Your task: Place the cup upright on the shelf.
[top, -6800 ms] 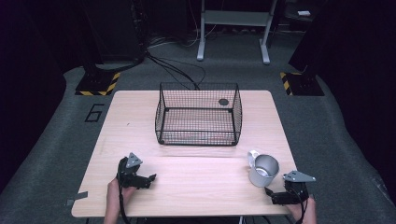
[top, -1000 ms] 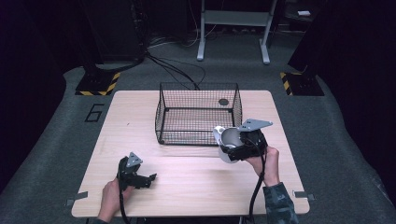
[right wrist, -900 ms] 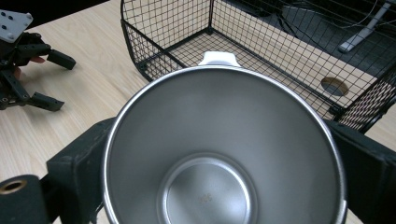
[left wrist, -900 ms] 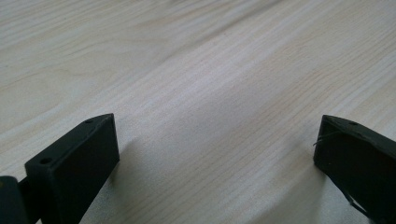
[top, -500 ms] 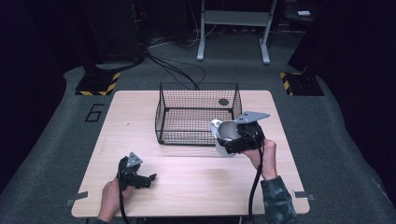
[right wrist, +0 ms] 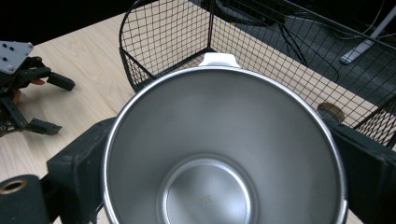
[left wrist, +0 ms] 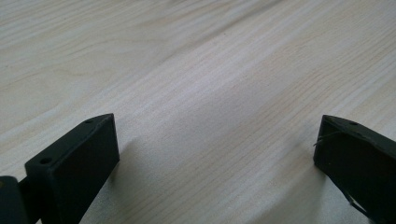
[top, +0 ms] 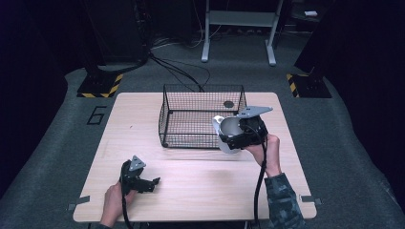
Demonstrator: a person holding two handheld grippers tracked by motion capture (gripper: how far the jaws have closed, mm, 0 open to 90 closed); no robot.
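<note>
A lab: hazard-striped floor markers (top: 101,84), trailing cables (top: 184,71), a numbered wooden table (top: 200,191)

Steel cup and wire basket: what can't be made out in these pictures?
- Steel cup: outer wall and base hidden in the right gripper view by its own rim and the jaws beside it; the stamped mark inside is too small to read.
- Cup in the high view: partly covered by the right gripper.
- Small dark disc in the wire basket: too small to identify.
</note>
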